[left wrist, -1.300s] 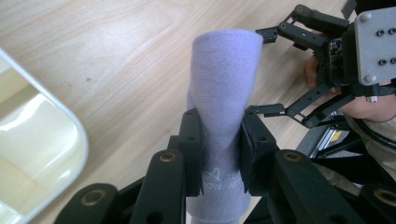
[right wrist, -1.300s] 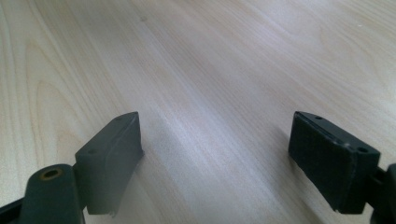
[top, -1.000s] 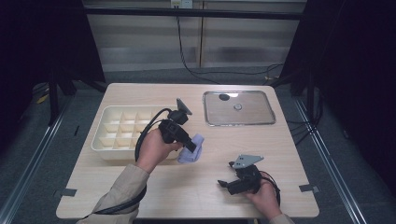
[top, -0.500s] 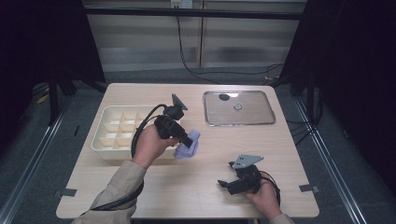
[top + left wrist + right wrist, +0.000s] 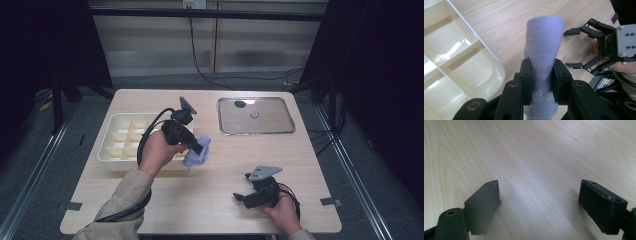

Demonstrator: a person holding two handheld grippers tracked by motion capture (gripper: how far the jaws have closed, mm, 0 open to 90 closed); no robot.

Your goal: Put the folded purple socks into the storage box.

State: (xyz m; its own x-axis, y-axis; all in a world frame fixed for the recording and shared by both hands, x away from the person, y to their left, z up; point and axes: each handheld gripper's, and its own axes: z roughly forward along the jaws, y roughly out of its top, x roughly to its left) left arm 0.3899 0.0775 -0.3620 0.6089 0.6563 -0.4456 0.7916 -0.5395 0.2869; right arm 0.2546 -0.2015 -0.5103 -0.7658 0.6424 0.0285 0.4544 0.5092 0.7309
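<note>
The left tool (image 5: 199,148) is clamped on a pale lilac cloth (image 5: 198,154): in the left gripper view the two black pads (image 5: 527,77) press into the cloth (image 5: 544,62) from either side, pinching it narrow at the waist, with its rolled upper end standing out past the tips and its lower end running back between the arms, where faint printed lettering shows. From the high view the cloth hangs from the tool tip just off the right end of the cream compartment tray (image 5: 116,150); whether its lower edge touches the desk (image 5: 210,200) cannot be told. In the left gripper view the tray's rounded corner (image 5: 499,70) lies to the left of the cloth, and none of the cloth lies over a compartment. The right tool (image 5: 241,197) rests low on the desk near the front edge, well apart from the cloth, its pads (image 5: 486,202) spread wide with only bare wood between them. A metal tray (image 5: 280,125) sits at the far right of the desk, beyond both tools
</note>
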